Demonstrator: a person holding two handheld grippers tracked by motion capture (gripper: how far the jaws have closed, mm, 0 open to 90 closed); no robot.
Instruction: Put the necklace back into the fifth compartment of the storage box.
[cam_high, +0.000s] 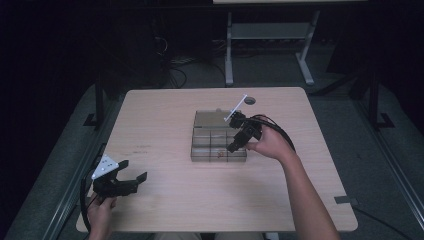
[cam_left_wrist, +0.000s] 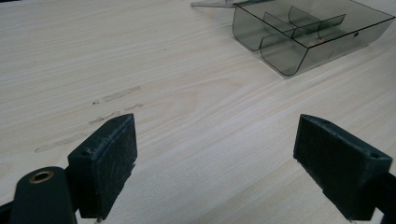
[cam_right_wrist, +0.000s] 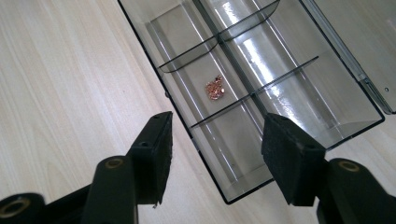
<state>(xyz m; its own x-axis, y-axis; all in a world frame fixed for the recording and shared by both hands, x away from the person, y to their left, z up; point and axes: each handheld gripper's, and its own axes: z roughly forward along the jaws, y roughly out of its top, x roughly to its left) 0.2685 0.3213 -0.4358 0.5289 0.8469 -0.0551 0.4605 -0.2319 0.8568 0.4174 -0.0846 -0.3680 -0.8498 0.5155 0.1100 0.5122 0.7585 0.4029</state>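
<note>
From above, your right claw hangs over the clear divided box mid-surface, while your left claw rests near the front-left corner. Your left claw's view has its jaws wide and empty, the box well apart. Your right claw's view has parted, empty jaws above a small copper-coloured piece lying in a middle compartment.

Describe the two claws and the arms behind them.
Both claws are black with two blocky, rough-faced pads. The left claw carries a grey three-cornered plate; the right claw bears a thin white plate and trails black cable. Forearms are bare, no sleeves.
</note>
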